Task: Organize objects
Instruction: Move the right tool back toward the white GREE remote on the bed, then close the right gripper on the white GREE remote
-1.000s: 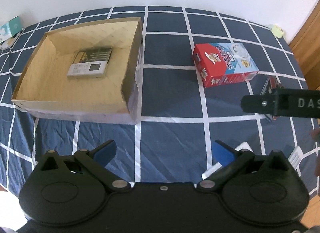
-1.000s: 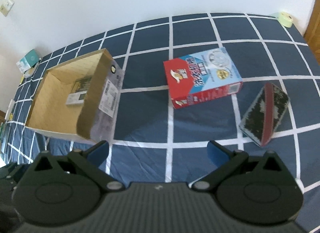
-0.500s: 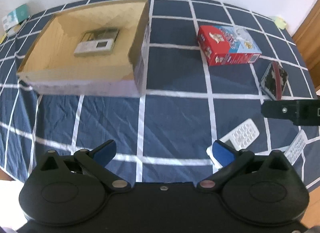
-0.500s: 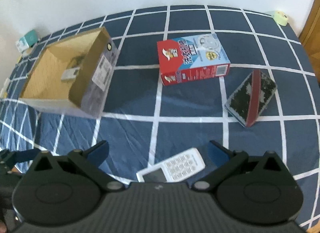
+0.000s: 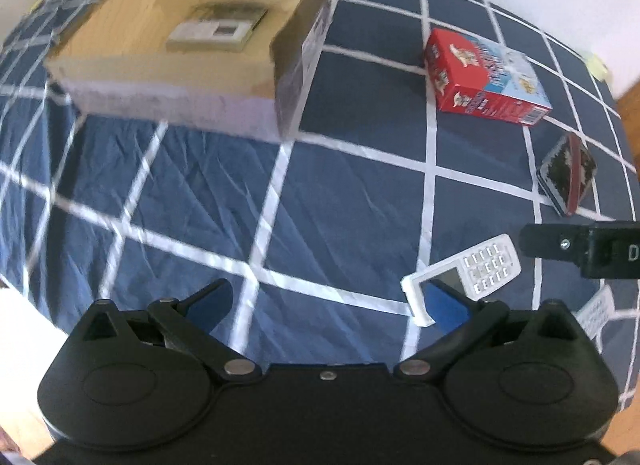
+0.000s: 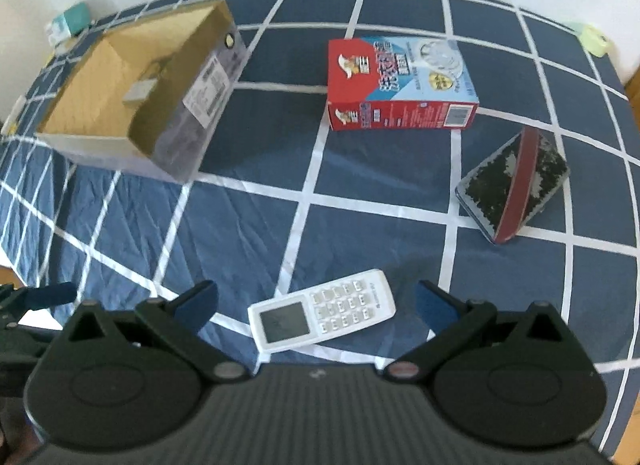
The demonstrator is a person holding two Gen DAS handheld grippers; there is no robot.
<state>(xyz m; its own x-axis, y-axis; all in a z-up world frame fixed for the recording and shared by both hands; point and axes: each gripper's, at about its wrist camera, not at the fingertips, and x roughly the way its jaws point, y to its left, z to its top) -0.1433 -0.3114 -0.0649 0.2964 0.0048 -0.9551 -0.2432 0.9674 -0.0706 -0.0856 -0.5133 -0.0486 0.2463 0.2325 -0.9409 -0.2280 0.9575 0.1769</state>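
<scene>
The cardboard box [image 6: 132, 105] sits open-topped at the far left of the checked cloth [image 6: 248, 225], and it looks like the place where loose things are meant to end up: one flat item [image 5: 216, 27] already lies on its floor. The rest is scattered to its right. A red and blue carton [image 6: 400, 85] lies on its side near the middle, a dark tin with a red band [image 6: 514, 185] leans just beyond it, and a white remote [image 6: 322, 311] lies flat, nearest the person.

The right gripper [image 6: 316, 301] hangs with its jaws spread wide and empty, the remote lying right between the two blue tips, so I'd guess it is lined up to be taken next. The left gripper [image 5: 326, 301] is also wide open, holding nothing, off to the side over bare cloth, apparently keeping clear. A second white remote [image 5: 598, 307] peeks in at the right edge of the left view.
</scene>
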